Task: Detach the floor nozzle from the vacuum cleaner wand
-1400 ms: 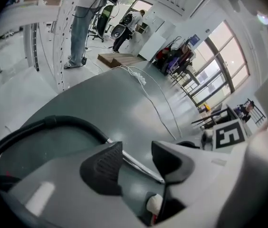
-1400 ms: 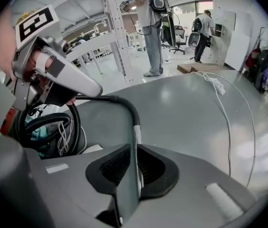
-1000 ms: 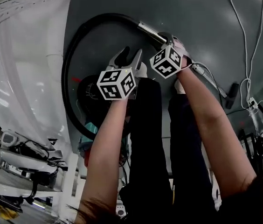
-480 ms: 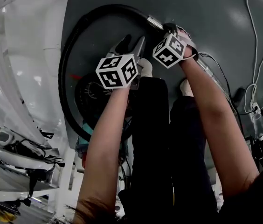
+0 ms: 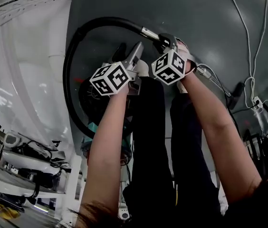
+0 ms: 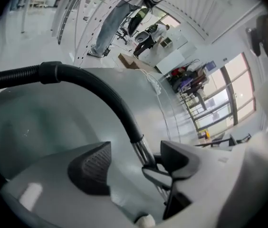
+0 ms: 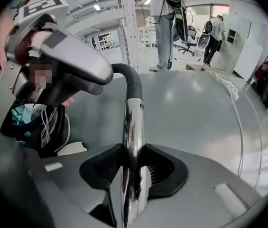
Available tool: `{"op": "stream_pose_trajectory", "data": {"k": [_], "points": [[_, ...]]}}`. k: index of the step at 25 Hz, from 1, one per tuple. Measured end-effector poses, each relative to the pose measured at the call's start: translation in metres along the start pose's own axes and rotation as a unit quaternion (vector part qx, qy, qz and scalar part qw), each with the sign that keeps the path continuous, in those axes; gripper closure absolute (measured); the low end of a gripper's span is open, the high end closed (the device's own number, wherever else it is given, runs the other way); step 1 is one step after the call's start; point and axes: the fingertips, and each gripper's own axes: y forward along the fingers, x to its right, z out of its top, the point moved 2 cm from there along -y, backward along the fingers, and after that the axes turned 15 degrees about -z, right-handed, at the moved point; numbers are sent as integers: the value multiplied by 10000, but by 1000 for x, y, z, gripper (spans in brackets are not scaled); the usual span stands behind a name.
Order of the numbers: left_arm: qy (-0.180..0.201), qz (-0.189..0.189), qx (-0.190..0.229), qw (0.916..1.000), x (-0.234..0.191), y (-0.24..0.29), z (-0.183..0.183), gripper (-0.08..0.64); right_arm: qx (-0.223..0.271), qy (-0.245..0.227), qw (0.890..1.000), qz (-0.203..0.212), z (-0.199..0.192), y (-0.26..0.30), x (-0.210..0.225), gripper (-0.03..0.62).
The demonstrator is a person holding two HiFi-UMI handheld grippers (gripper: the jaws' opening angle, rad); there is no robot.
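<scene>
A black ribbed hose [image 5: 72, 61] loops from the vacuum body [image 5: 90, 96] up to a chrome wand tube [image 5: 149, 33]. My right gripper [image 5: 166, 44] is at that tube. In the right gripper view its jaws [image 7: 133, 167] are closing and both pads press on the chrome tube [image 7: 133, 127]. My left gripper [image 5: 128, 56] is just left of it. Its jaws [image 6: 134, 163] are opening; the chrome tube [image 6: 142, 150] runs between them near the right finger, with a gap to the left pad [image 6: 91, 167]. I cannot make out the floor nozzle.
The person's dark-clothed legs [image 5: 162, 141] stand directly below the grippers. A white cable [image 5: 253, 56] trails over the grey floor at the right. A white wall [image 5: 24, 80] runs along the left. People [image 7: 165, 13] stand in the background of the right gripper view.
The left gripper has rolled and its cube sits further left. The right gripper stays at the chrome tube by the hose end.
</scene>
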Motion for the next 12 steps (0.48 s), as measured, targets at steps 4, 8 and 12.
{"op": "stream_pose_trajectory", "data": {"k": [4,8,12], "points": [[-179,-352,339,9986,31,3,33,215,95,189,9997,-151,6,-39,16,443],[-316,-502,496,9970,53,8,56,185,149,228,9993,-258,0,-75,25,445],[-318,-550,939,9936,68,2,76,184,253,304,9985,-372,-8,-110,29,446]]}}
